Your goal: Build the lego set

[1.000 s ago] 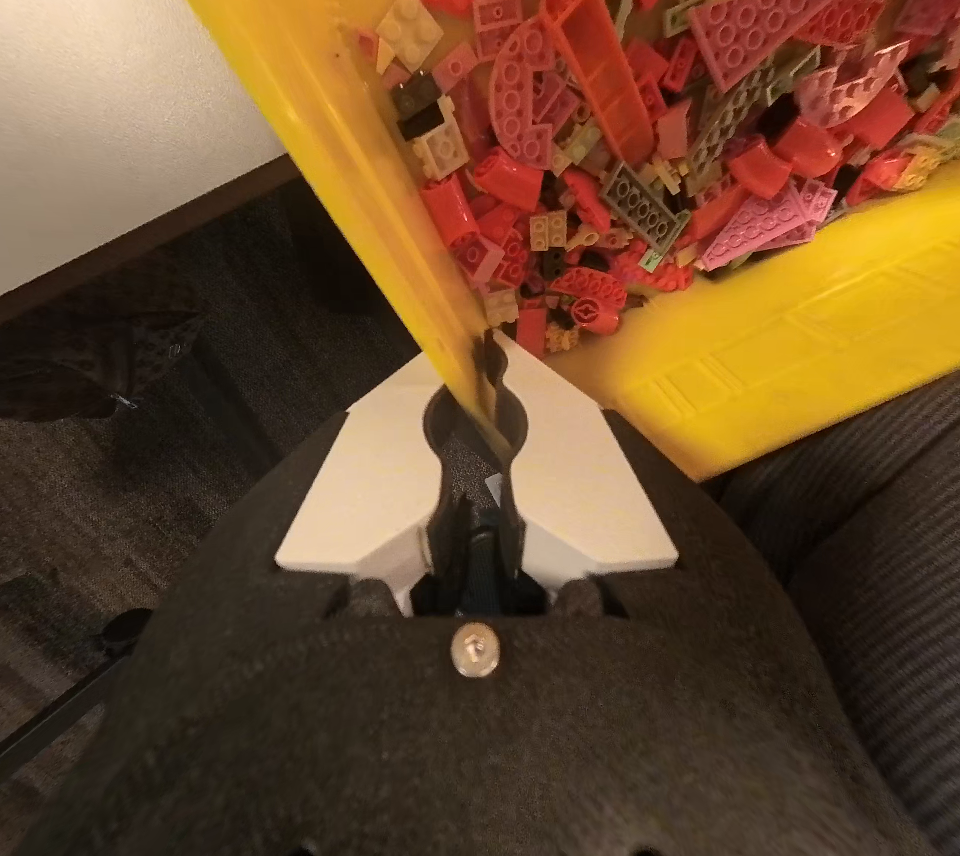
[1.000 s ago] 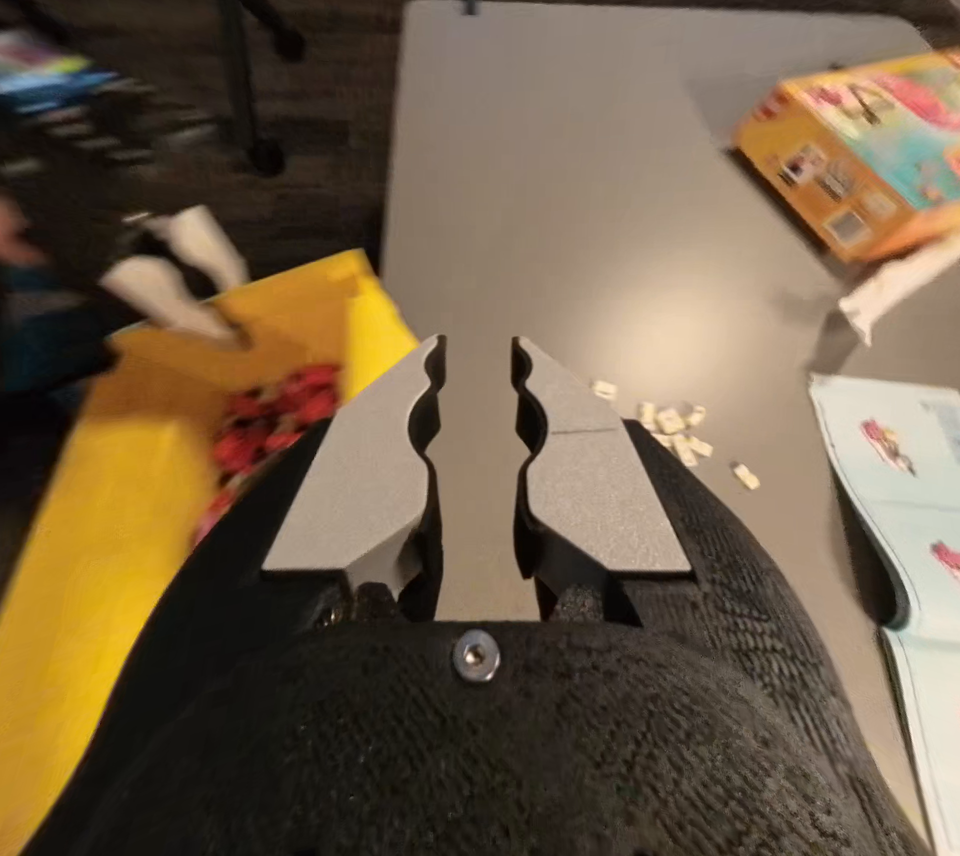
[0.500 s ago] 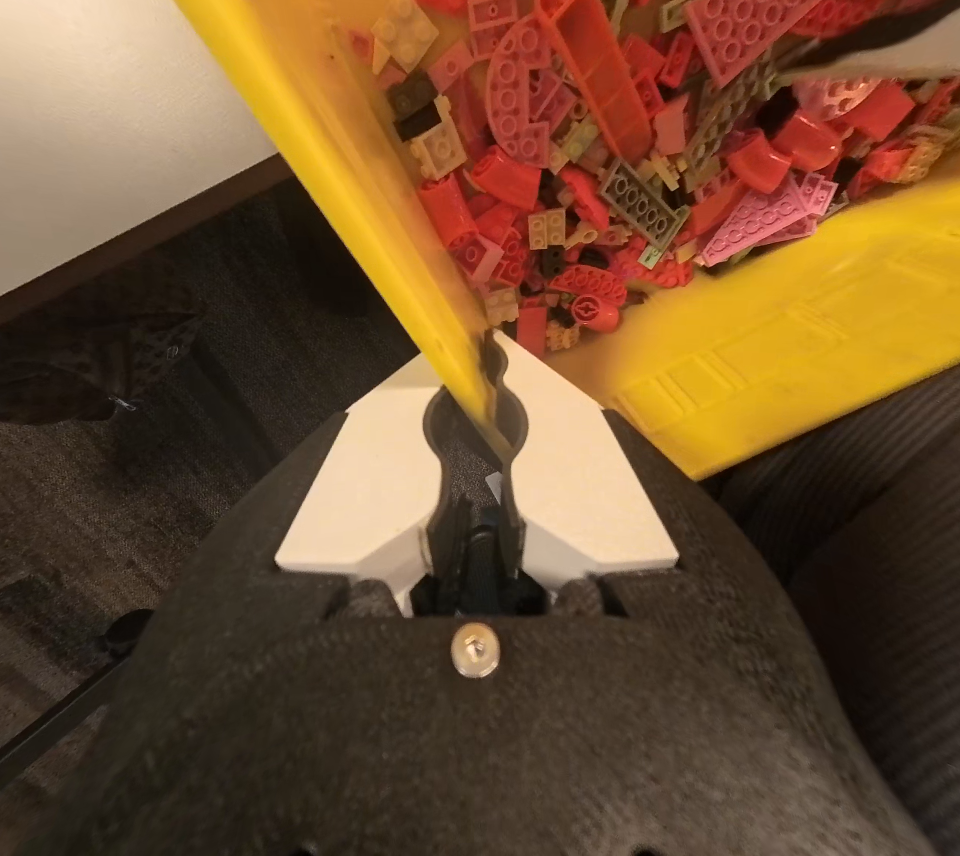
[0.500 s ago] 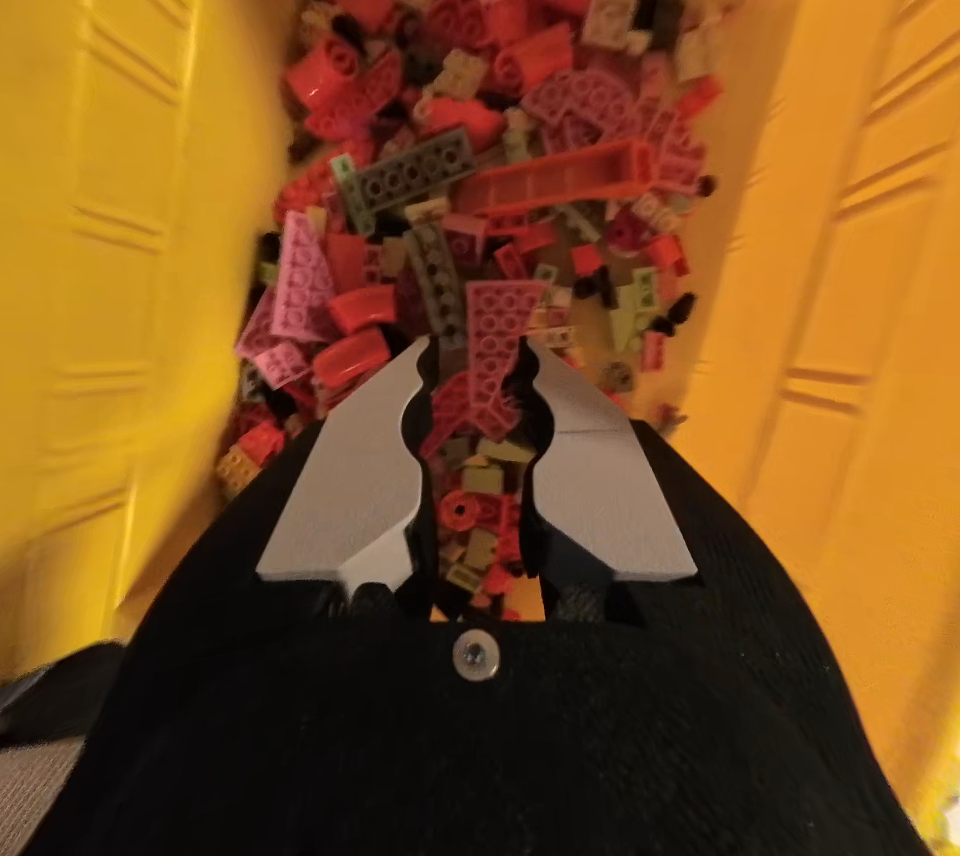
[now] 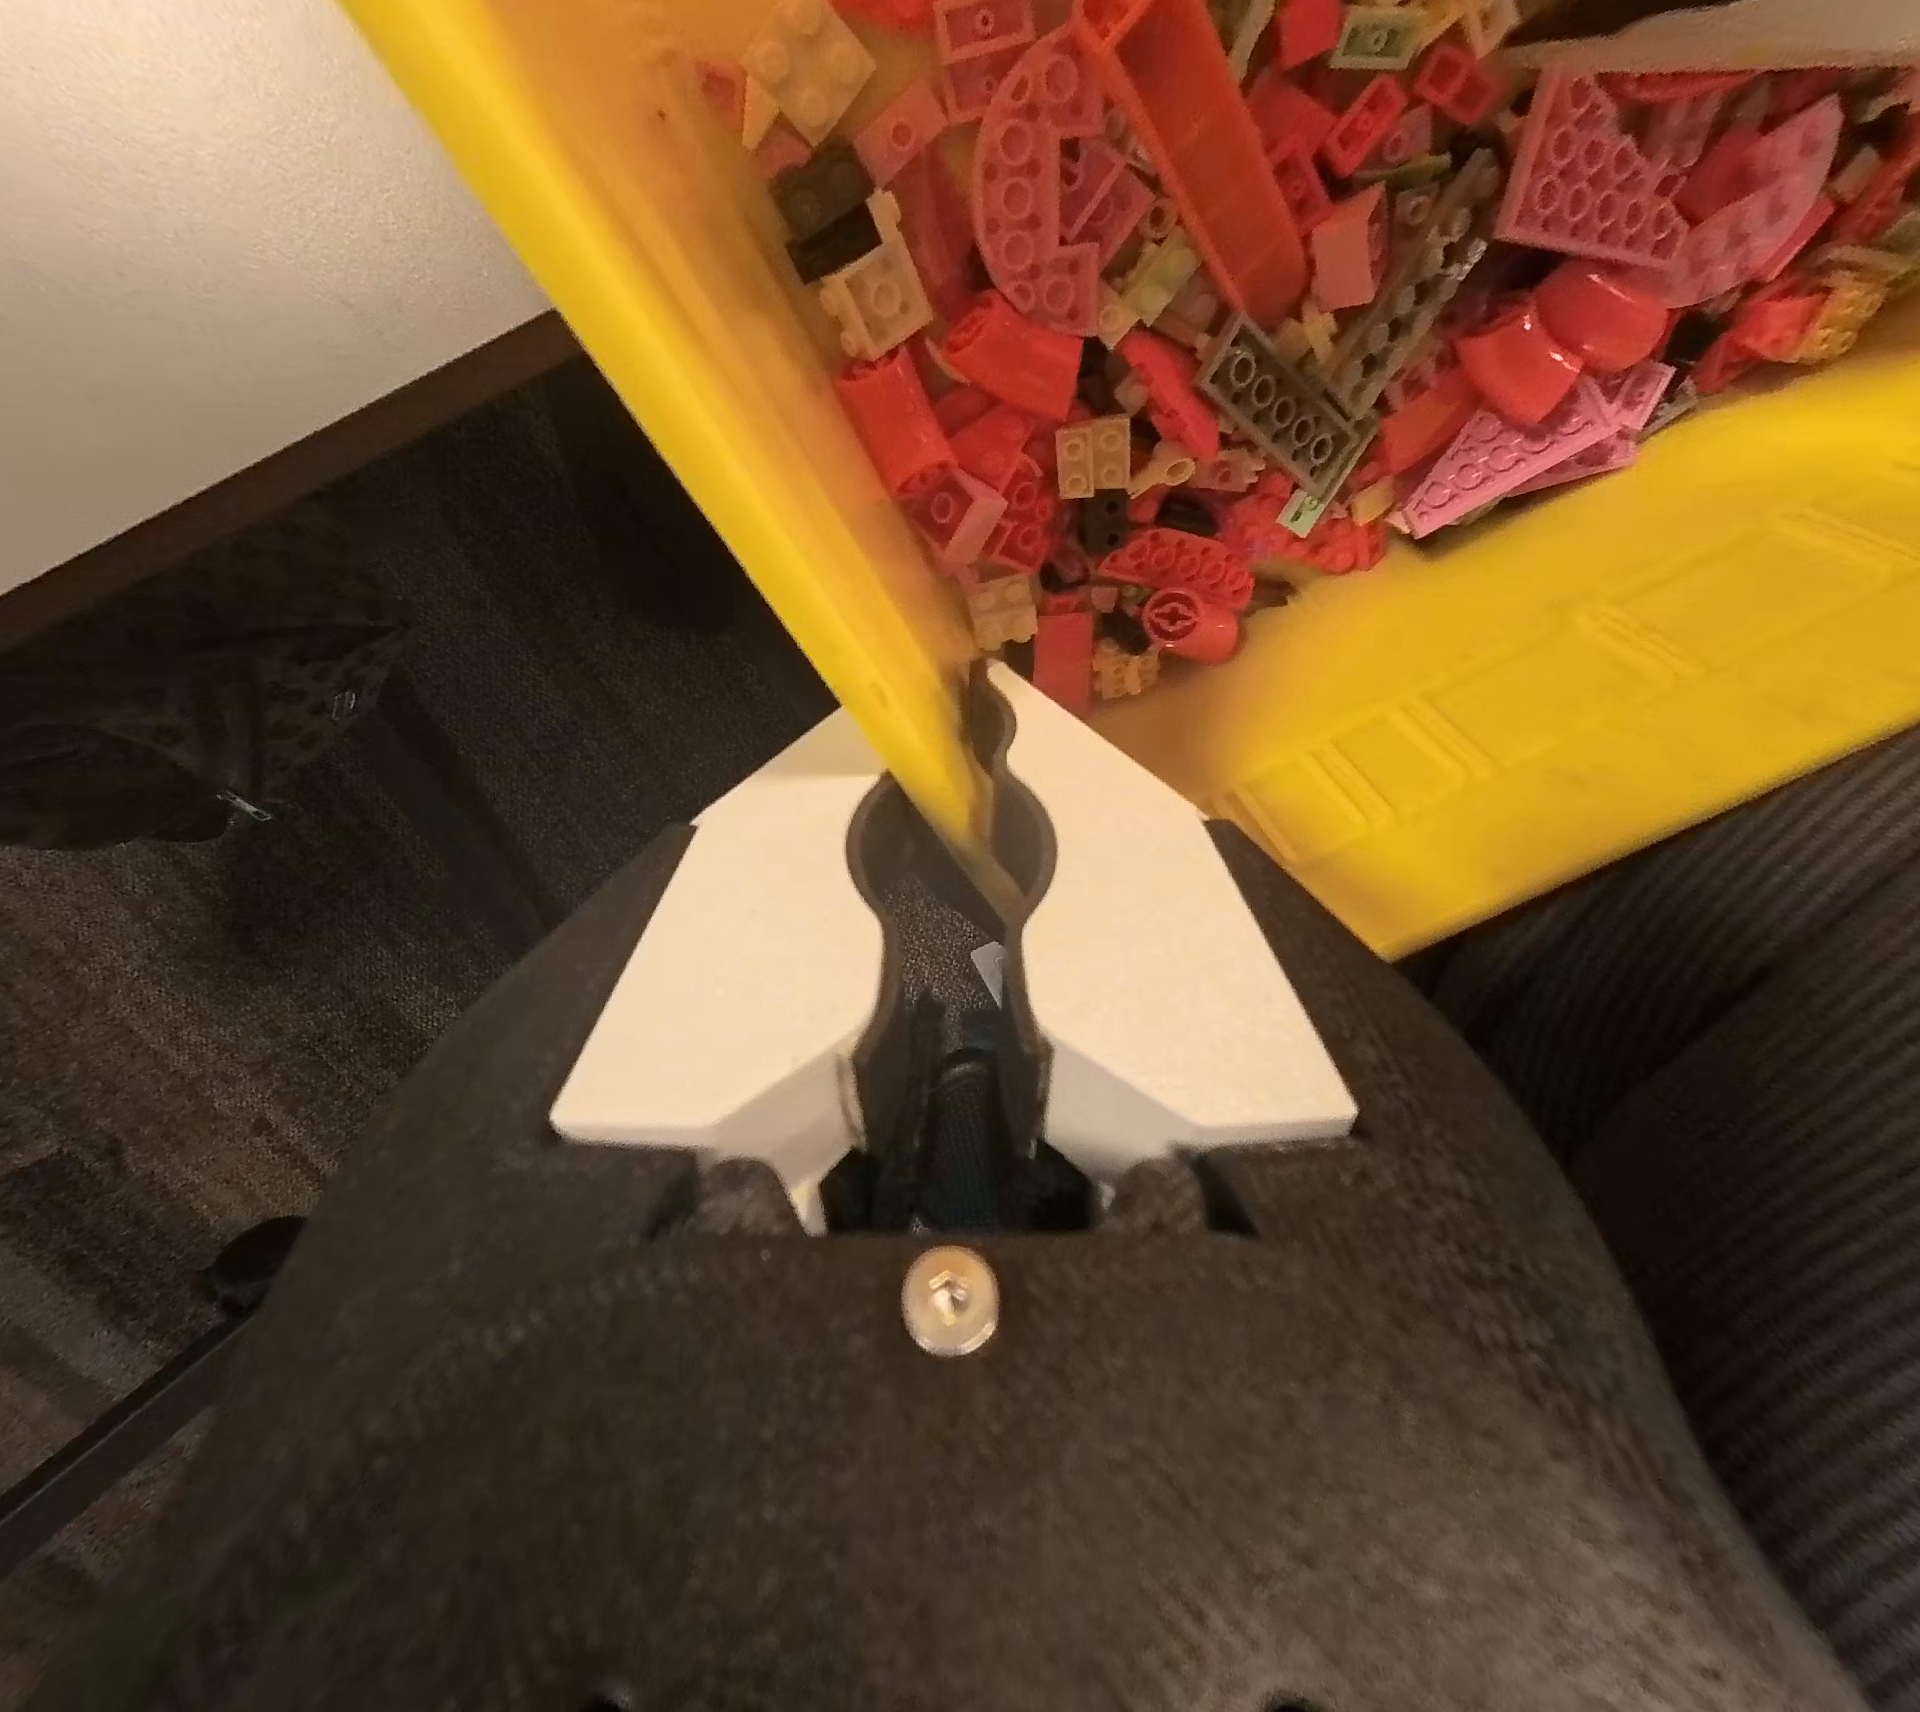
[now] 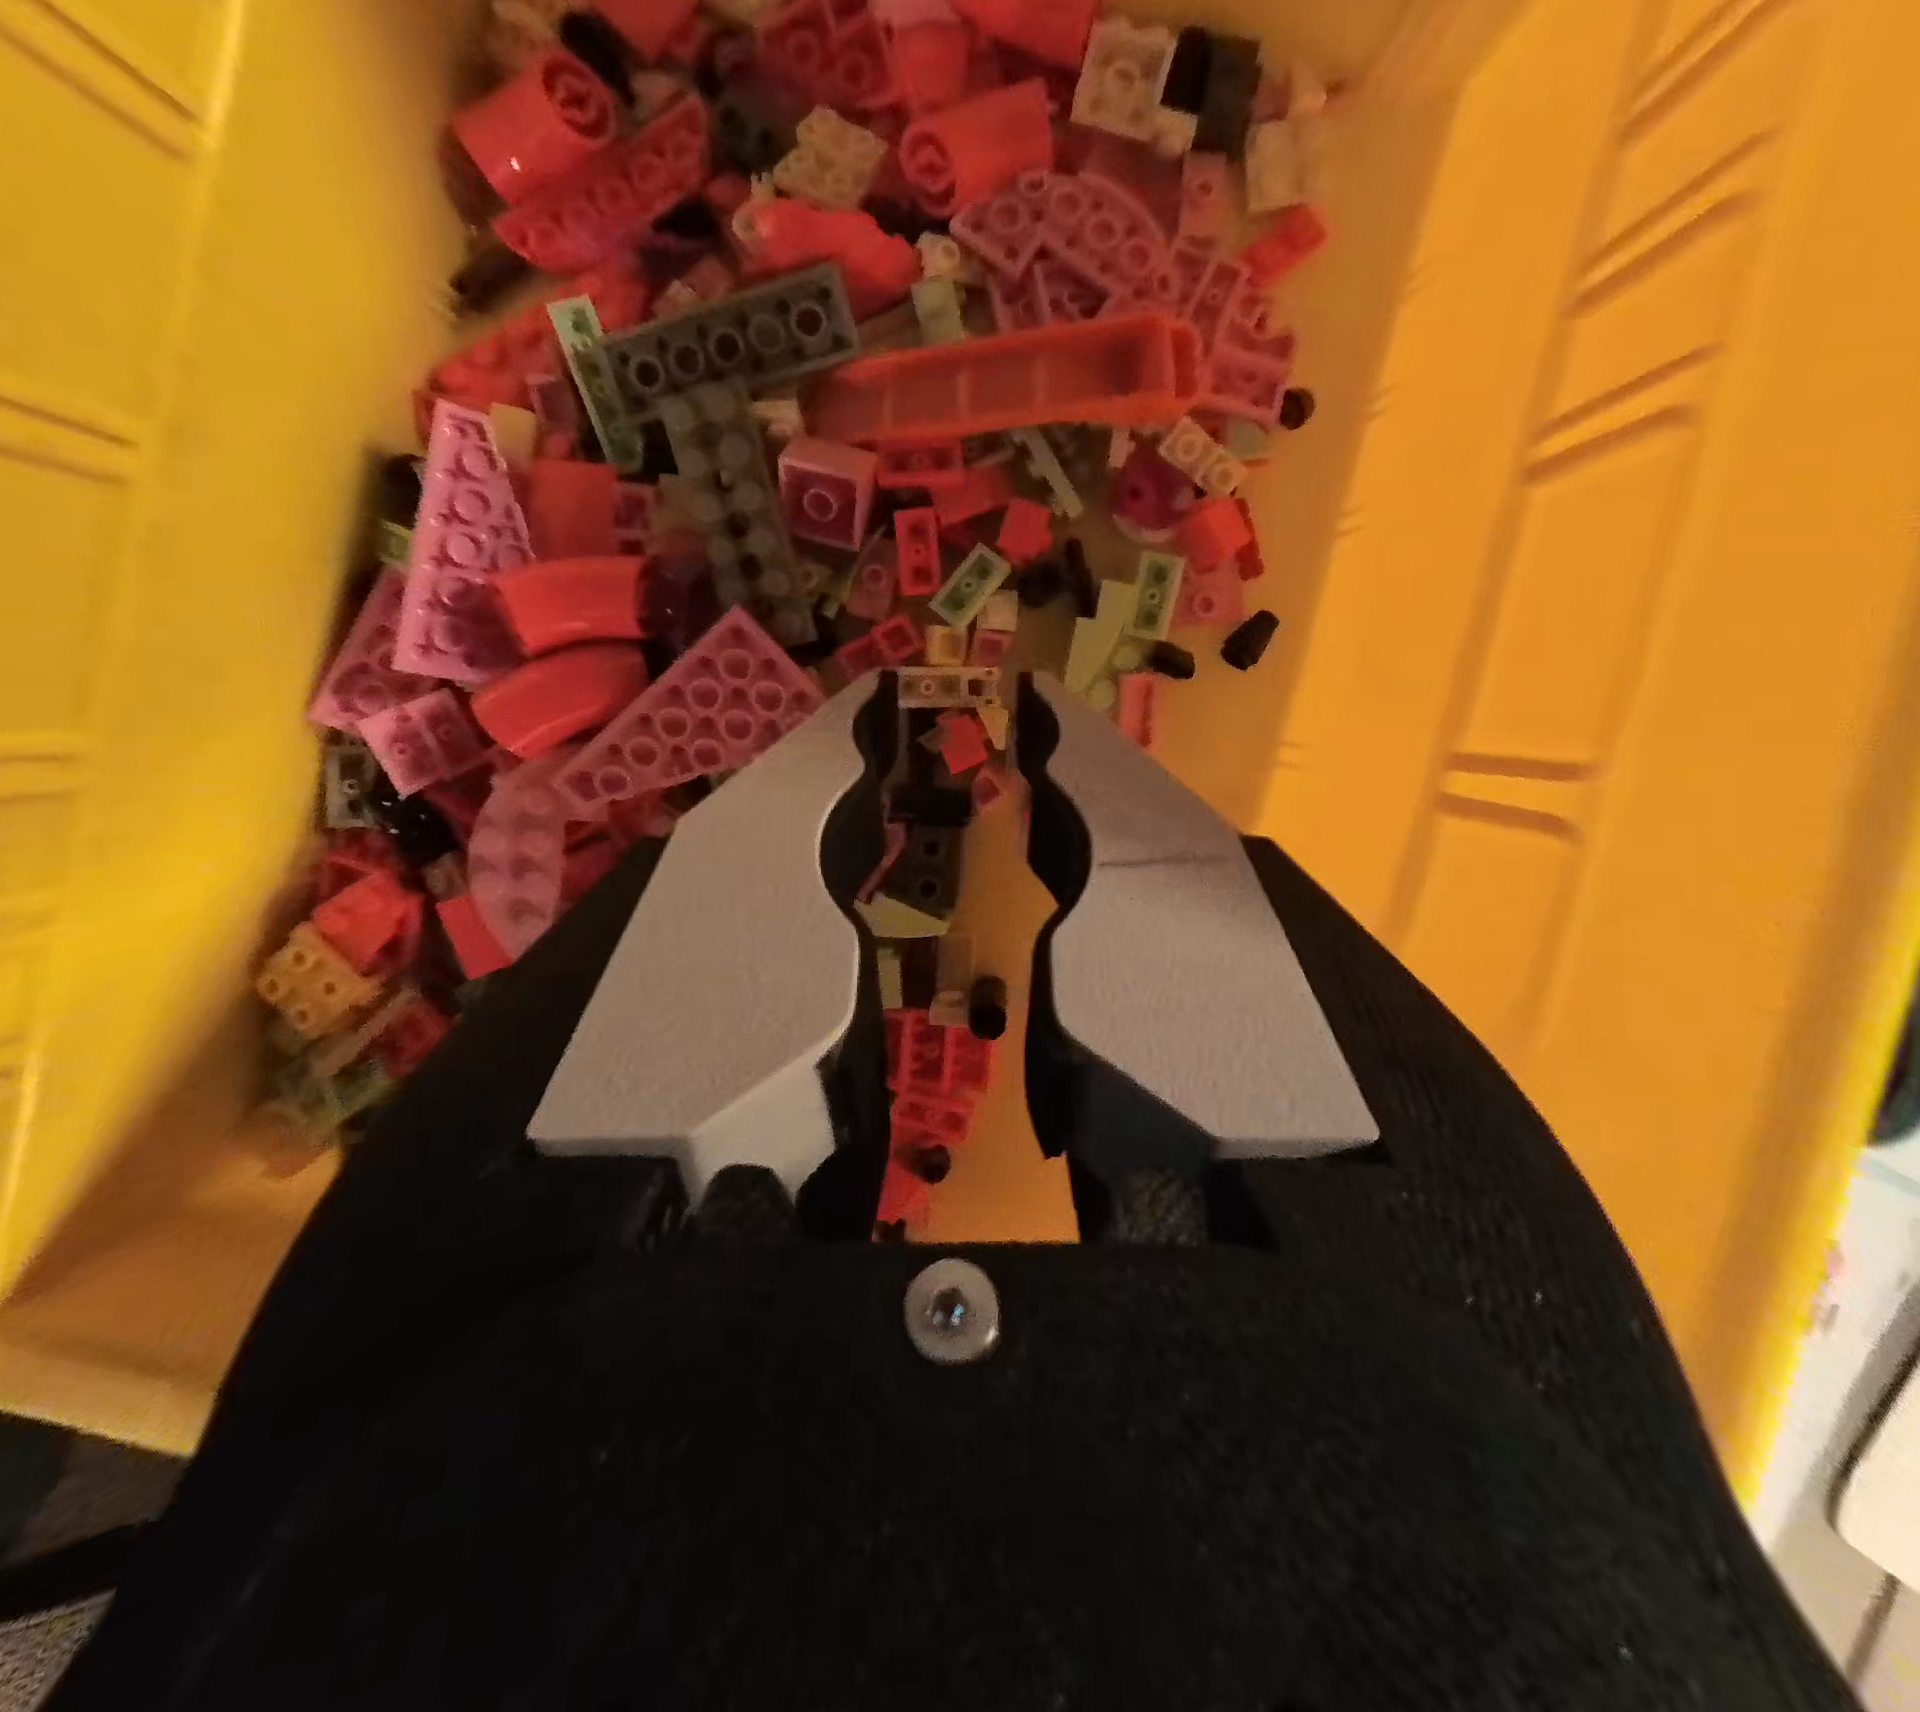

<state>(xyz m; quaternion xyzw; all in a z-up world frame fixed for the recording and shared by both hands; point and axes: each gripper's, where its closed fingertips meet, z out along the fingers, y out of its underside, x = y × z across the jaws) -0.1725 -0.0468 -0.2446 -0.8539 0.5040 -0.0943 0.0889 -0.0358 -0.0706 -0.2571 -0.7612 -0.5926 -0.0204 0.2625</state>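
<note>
Two claws were at the yellow bin. The left gripper stayed clamped on its thin wall, as before. The right gripper, above the table a second ago, had dropped inside, with a small cream piece across its tips; whether they squeezed it was unclear. High walls crowded both sides. Blur hid the toy bricks' edges.
</note>
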